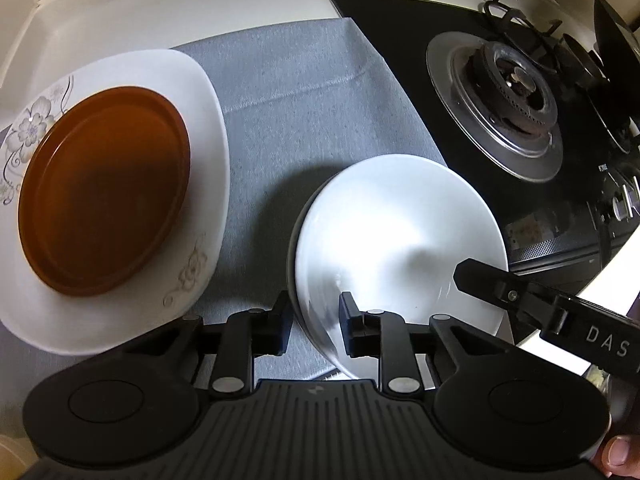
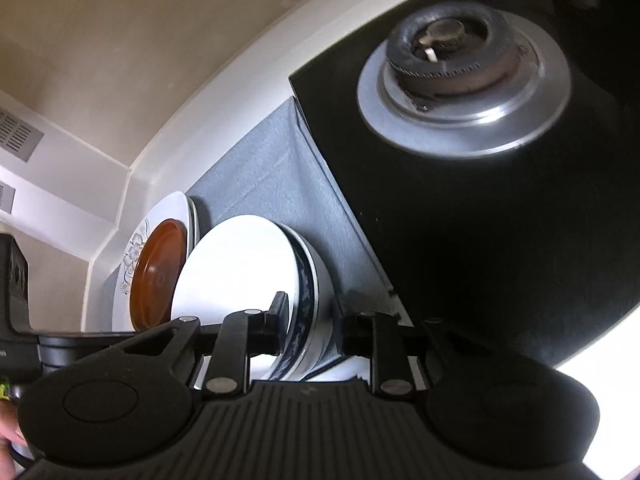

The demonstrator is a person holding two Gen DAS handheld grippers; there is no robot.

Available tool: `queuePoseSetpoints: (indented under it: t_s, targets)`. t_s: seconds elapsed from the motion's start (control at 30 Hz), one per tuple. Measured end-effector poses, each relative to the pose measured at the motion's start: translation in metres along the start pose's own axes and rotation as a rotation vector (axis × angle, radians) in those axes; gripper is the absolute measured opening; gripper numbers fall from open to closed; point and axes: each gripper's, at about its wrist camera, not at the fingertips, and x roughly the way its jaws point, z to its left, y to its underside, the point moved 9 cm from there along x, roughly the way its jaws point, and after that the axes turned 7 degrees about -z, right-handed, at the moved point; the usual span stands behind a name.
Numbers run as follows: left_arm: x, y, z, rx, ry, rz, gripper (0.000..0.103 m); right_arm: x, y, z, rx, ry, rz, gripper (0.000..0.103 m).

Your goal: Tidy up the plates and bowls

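Note:
A brown plate (image 1: 104, 192) lies on a white floral plate (image 1: 200, 120) at the left of a grey mat (image 1: 296, 112). A white bowl (image 1: 400, 236) sits nested in a blue-patterned bowl (image 2: 306, 300) on the mat's right. My left gripper (image 1: 316, 320) straddles the near rim of the white bowl, jaws apart with a visible gap. My right gripper (image 2: 316, 326) straddles the rims of both bowls on the other side, jaws wide; one of its fingers (image 1: 492, 284) shows inside the white bowl. The plates also show in the right wrist view (image 2: 160, 276).
A black gas hob (image 1: 460, 92) with a silver-ringed burner (image 1: 516, 92) adjoins the mat on the right; its knobs (image 1: 624, 204) are at the front edge. A pale wall (image 2: 120, 40) borders the white counter (image 1: 160, 12) behind.

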Motion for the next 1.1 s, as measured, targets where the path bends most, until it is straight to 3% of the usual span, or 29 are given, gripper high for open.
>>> queuePoseSetpoints:
  t_s: [0.27,0.6,1.1]
  targets:
    - [-0.016,0.004,-0.001,0.001,0.011,-0.019,0.026,-0.017,0.016,0.007,-0.014,0.002,0.048,0.027]
    - [-0.032,0.009,0.004,-0.004,0.029,-0.010,0.026,-0.034,0.016,0.020,0.013,-0.030,0.035,0.027]
    - [-0.090,0.010,0.062,-0.067,-0.046,-0.056,0.026,-0.032,0.027,0.097,-0.073,-0.130,0.104,0.028]
